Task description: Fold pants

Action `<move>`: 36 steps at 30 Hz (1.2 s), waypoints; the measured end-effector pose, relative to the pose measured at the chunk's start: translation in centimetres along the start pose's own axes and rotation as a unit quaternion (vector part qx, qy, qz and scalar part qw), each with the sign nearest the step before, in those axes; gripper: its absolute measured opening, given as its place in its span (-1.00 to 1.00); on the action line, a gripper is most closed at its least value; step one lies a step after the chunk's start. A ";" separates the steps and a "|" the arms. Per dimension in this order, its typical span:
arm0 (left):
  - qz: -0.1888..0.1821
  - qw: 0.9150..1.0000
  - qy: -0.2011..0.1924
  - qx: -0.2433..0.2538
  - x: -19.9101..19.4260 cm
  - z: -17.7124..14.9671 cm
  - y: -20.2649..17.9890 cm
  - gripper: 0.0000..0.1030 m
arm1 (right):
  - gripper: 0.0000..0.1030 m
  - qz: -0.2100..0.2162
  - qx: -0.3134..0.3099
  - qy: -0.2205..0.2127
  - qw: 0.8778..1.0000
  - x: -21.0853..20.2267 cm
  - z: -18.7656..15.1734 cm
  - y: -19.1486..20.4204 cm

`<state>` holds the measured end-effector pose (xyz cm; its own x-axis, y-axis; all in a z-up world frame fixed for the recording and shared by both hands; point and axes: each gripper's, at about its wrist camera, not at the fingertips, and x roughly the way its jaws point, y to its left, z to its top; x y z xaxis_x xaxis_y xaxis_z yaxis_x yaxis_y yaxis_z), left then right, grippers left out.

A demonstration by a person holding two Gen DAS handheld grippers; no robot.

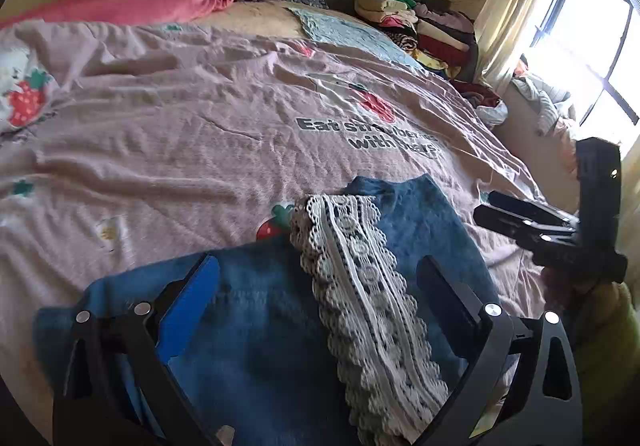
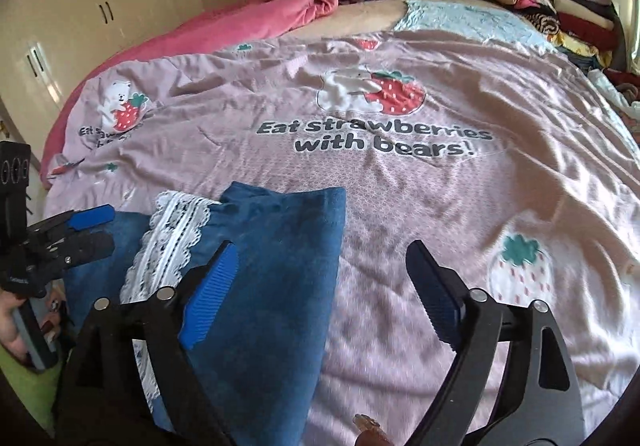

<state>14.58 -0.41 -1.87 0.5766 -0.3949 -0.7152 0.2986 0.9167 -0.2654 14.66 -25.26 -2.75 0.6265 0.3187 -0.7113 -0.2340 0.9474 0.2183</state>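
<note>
The blue pants [image 1: 256, 326], trimmed with a white lace strip [image 1: 360, 286], are laid folded on the near part of the pink strawberry bedspread [image 1: 180, 126]. Both the left gripper [image 1: 320, 310] and the right gripper [image 2: 320, 286] are held over them, jaws spread apart with nothing clamped. A stack of folded clothes [image 1: 424, 26] is seen at the far corner.

The blue pants [image 1: 260, 326] with a white lace strip [image 1: 360, 286] lie folded flat on the pink bedspread [image 2: 400, 186] at the bed's near edge, right below me.
</note>
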 end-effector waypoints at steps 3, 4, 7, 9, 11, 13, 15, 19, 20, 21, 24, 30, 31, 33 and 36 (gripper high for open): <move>0.005 1.000 -0.009 0.004 -1.6 -0.5 -0.5 0.91 | 0.64 -0.004 -0.003 -0.010 1.000 -1.2 -0.1 0.5; 0.005 1.000 -0.012 0.004 -1.9 -0.6 -0.6 0.91 | 0.64 -0.004 -0.002 -0.013 1.000 -1.7 -0.2 0.6; 0.003 1.000 -0.017 0.003 -3.1 -1.2 -0.8 0.91 | 0.65 -0.006 -0.002 -0.019 1.000 -2.7 -0.5 0.8; 0.010 1.000 -0.016 0.006 -3.8 -1.7 -0.9 0.91 | 0.66 -0.009 -0.004 -0.023 1.000 -3.3 -0.8 0.9; 0.016 1.000 -0.013 0.008 -4.4 -2.2 -1.0 0.91 | 0.66 -0.007 -0.006 -0.023 1.000 -3.9 -1.2 1.0; 0.016 1.000 -0.011 0.006 -5.1 -2.9 -0.7 0.91 | 0.66 -0.006 -0.010 -0.022 1.000 -4.4 -1.6 1.2; 0.012 1.000 -0.011 0.002 -5.7 -3.6 -0.6 0.91 | 0.66 -0.004 -0.016 -0.020 1.000 -4.8 -2.0 1.4; -0.004 1.000 -0.009 -0.001 -6.3 -5.0 -0.5 0.91 | 0.66 0.006 -0.036 -0.012 0.999 -5.7 -3.4 2.2; -0.013 1.000 -0.009 -0.004 -6.4 -5.4 -0.5 0.90 | 0.66 0.008 -0.042 -0.008 0.999 -5.8 -3.8 2.4; -0.015 1.000 -0.006 -0.008 -6.5 -5.7 -0.5 0.89 | 0.65 0.008 -0.047 -0.005 0.999 -5.9 -4.0 2.6; -0.016 1.000 0.003 -0.010 -6.2 -6.3 -1.0 0.88 | 0.63 0.013 -0.054 0.002 0.998 -6.0 -4.8 2.9; -0.024 0.999 0.012 0.030 -5.4 -6.8 -4.0 0.33 | 0.61 0.021 -0.065 0.009 0.998 -6.4 -6.0 3.4; -0.025 0.999 0.014 0.034 -5.1 -6.8 -4.3 0.16 | 0.61 0.023 -0.068 0.012 0.997 -6.4 -6.3 3.5; -0.027 0.998 0.022 0.051 -4.2 -7.3 -5.4 -0.23 | 0.52 0.026 -0.078 0.014 0.997 -6.4 -6.8 3.8; -0.007 0.996 0.044 0.079 -2.8 -8.3 -6.2 -0.64 | -0.01 0.028 -0.109 0.025 0.993 -6.3 -7.8 4.5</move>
<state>4.77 -4.49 -3.60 0.5044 -0.3944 -0.7681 0.4267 0.8872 -0.1754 3.86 -23.21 -2.51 0.5715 0.3641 -0.7354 -0.4272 0.8972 0.1122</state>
